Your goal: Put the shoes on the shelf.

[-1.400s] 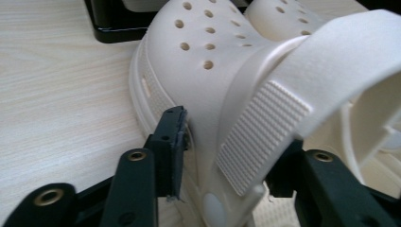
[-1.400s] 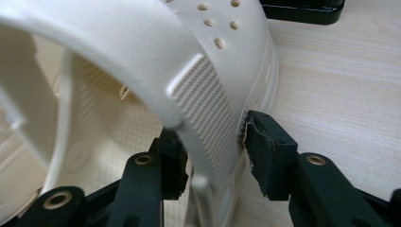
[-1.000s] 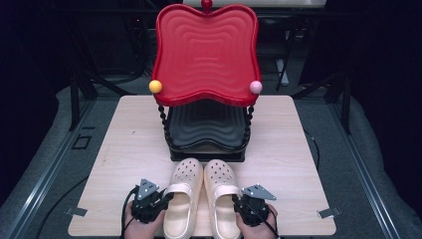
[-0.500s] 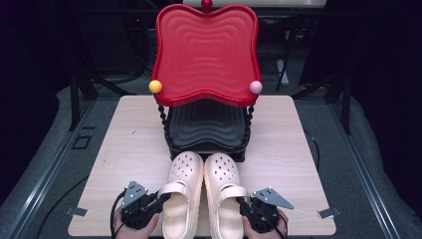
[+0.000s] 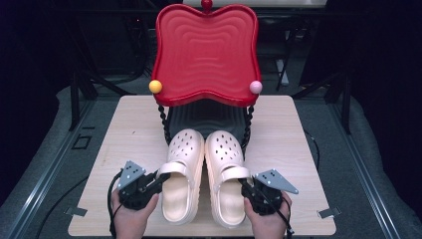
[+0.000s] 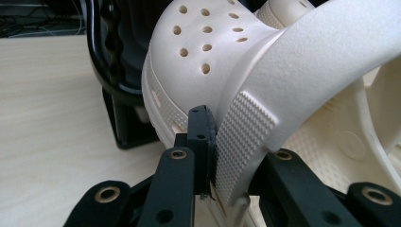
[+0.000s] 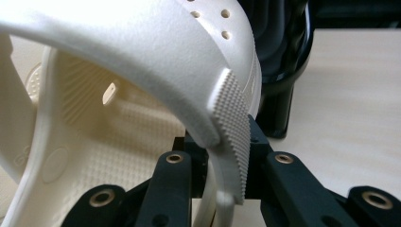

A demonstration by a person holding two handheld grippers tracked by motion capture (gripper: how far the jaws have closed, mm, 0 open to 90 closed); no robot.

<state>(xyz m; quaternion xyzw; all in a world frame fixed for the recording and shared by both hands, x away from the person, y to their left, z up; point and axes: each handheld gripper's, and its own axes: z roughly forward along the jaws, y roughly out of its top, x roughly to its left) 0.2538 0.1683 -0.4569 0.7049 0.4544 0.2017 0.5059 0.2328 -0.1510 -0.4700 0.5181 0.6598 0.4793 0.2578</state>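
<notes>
Both hand-held grippers had risen since the earlier frame, lifting the pair. Left hand-held gripper [image 5: 158, 179]: jaws clamped on the outer side of the left clog [image 5: 182, 174]. Right hand-held gripper [image 5: 247, 186]: jaws clamped on the outer side of the right clog [image 5: 226, 174]. Clogs side by side near the worktop's [image 5: 124, 134] near edge, toes toward the red tray stand [image 5: 206, 55] at its far edge.

Two cream perforated foam clogs [image 5: 204, 174] lie side by side on the pale wooden table [image 5: 124, 134], directly before the red wavy two-tier tray stand [image 5: 206, 55].
</notes>
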